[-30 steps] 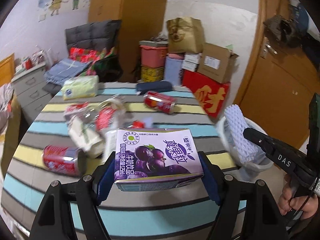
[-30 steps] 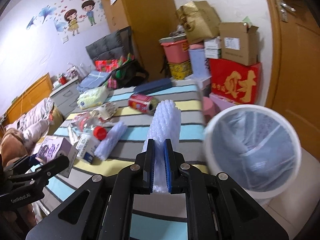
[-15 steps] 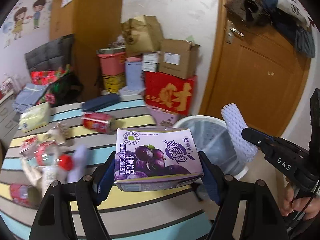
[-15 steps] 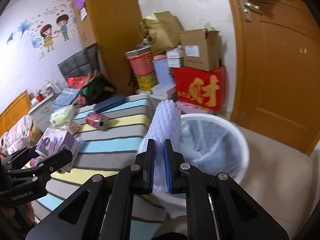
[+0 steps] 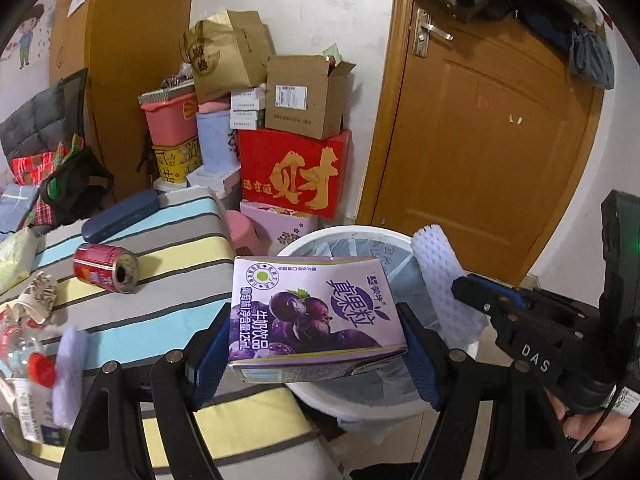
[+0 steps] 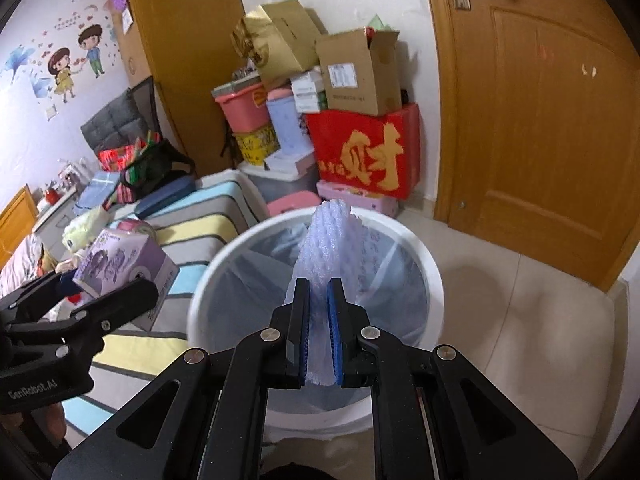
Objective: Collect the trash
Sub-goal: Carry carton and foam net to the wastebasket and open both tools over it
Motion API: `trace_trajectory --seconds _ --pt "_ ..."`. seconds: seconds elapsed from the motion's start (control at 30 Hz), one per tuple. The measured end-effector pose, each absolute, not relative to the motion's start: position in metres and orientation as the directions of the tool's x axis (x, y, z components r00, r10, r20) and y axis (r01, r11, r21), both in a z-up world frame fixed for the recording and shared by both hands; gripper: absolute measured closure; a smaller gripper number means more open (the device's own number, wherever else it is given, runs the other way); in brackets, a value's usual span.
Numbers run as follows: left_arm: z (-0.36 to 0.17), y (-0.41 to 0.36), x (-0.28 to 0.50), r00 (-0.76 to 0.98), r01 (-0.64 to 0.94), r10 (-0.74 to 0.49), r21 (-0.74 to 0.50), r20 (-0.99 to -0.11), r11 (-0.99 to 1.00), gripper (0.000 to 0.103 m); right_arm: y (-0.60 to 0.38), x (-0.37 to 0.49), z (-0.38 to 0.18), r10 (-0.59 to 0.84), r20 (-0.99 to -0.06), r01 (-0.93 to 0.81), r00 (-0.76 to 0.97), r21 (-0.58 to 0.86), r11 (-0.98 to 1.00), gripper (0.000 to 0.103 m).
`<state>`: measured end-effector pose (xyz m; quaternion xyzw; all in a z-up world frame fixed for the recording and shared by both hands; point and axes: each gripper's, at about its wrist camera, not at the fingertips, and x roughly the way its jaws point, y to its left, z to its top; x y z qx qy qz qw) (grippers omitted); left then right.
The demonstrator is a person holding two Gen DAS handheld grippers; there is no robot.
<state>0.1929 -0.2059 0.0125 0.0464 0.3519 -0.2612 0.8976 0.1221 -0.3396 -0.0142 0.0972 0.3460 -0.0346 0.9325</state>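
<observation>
Left claw: clamping a purple carton by its two sides, blue pads pressing on it; carton lying flat, print facing up.
Carton place: hanging partly over the near rim of the bin and partly over the edge of the striped bed.
Right claw: clenching on a white foam net, jaws nearly together with the foam squeezed between them.
Net place: sticking up and forward from the pads, hanging over the bin's open mouth; whether it is touching the liner cannot be told.
Right hand: gripping the right claw's handle at the lower right of the left view.
Bin: white, round, lined with a pale bag, standing on the tiled floor just beside the bed.
Bed: still carrying a red can lying on its side, a dark blue case, a bottle with a red cap and more wrappers at the left edge.
Behind: a red box, a brown cardboard box and pink tubs stacking up against the wall, next to a wooden door.
</observation>
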Motion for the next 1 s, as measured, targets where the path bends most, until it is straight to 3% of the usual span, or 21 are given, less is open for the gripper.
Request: trace_trajectory --seconds 0.43,0.53,0.7,1.0 --pt "-0.009 -0.218 0.217 0.578 0.512 -0.443 -0.119 -0.685 0.851 0.025 -0.354 0.137 -0.034 0.012 -0.709 0.135 0.705 0.150 0.979 0.090" --pt "-0.007 -0.216 0.216 0.590 0.503 -0.431 -0.107 -0.683 0.858 0.024 -0.354 0.140 -0.033 -0.010 -0.713 0.146 0.702 0.129 0.981 0.082" --pt "0.001 -0.205 0.212 0.610 0.482 -0.422 -0.110 -0.671 0.869 0.024 -0.355 0.136 -0.029 -0.007 -0.696 0.150 0.718 0.144 0.978 0.052" --pt "0.014 -0.176 0.193 0.647 0.438 -0.392 -0.103 -0.654 0.893 0.024 -0.340 0.128 -0.018 0.004 -0.668 0.138 0.744 0.159 0.978 0.052"
